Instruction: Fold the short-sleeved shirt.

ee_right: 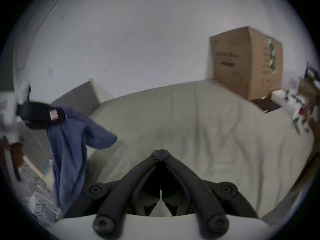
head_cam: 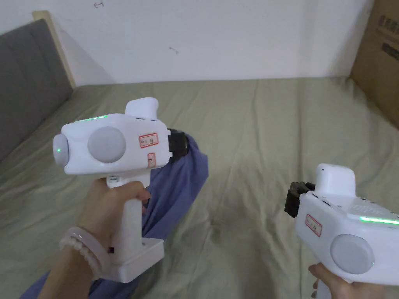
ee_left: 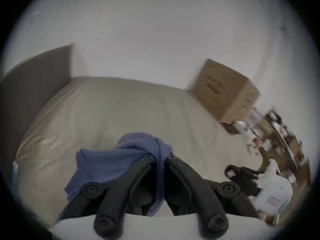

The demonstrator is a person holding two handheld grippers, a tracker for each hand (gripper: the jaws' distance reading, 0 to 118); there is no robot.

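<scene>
A blue short-sleeved shirt (head_cam: 177, 187) hangs bunched from my left gripper (head_cam: 183, 145), lifted above the left half of the bed. In the left gripper view the jaws are shut on a fold of the shirt (ee_left: 121, 155), pinched at the left gripper's tips (ee_left: 159, 157). The right gripper view shows the shirt (ee_right: 69, 157) dangling from the left gripper (ee_right: 57, 116) at far left. My right gripper (head_cam: 293, 196) is held low at the right, above bare sheet, apart from the shirt. Its own view shows the right gripper (ee_right: 160, 154) shut with nothing between the jaws.
The bed (head_cam: 272, 128) is covered by a wrinkled olive sheet. A grey headboard (head_cam: 27, 78) stands at the left, a white wall behind. A large cardboard box (head_cam: 380, 58) stands at the bed's far right corner; clutter (ee_right: 297, 105) lies beyond it.
</scene>
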